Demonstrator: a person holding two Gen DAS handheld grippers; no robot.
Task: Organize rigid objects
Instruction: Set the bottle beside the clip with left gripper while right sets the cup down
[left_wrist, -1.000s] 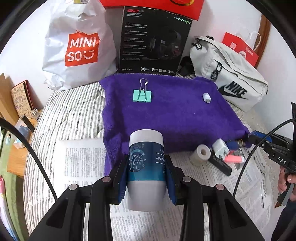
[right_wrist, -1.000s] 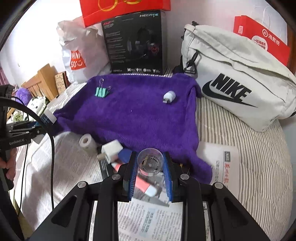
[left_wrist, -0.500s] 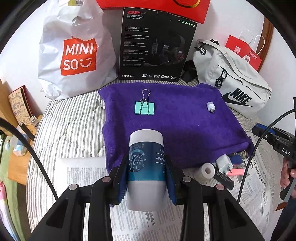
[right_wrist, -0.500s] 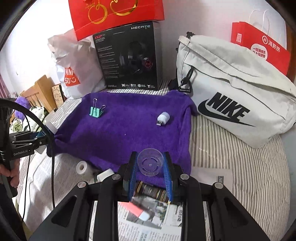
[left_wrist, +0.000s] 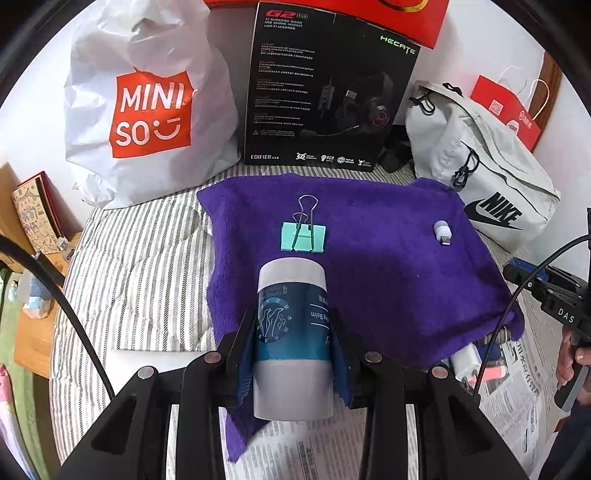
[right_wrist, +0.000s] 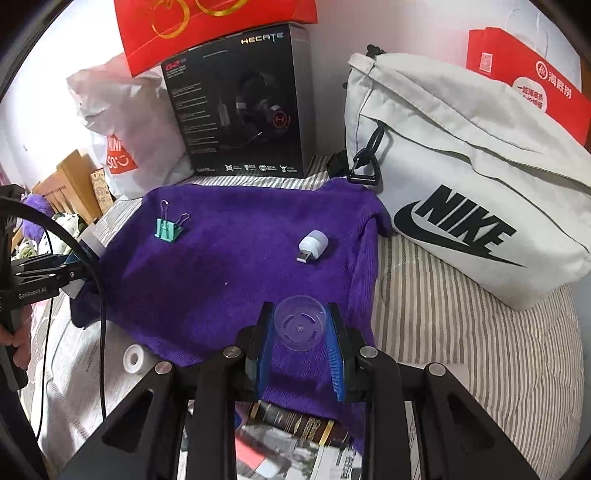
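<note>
My left gripper (left_wrist: 292, 332) is shut on a white balm stick with a teal label (left_wrist: 291, 332), held over the near left part of the purple towel (left_wrist: 388, 280). A mint binder clip (left_wrist: 303, 236) and a small white USB lamp (left_wrist: 441, 232) lie on the towel beyond it. My right gripper (right_wrist: 300, 328) is shut on a small clear plastic cup (right_wrist: 300, 326) over the towel's (right_wrist: 240, 266) near edge. In the right wrist view the clip (right_wrist: 168, 229) lies far left and the USB lamp (right_wrist: 313, 243) sits in the middle.
A white Miniso bag (left_wrist: 147, 110), a black headset box (left_wrist: 325, 96) and a grey Nike bag (right_wrist: 472, 192) stand behind the towel. A tape roll (right_wrist: 133, 359), a white charger (left_wrist: 466, 360) and small items lie on newspaper at the towel's near edge. A striped bed sheet (right_wrist: 461, 325) surrounds it.
Both grippers have moved forward over the towel with their objects still held. The clip, USB lamp and bags look nearer, and the loose items on the newspaper have slid toward the lower frame edges.
</note>
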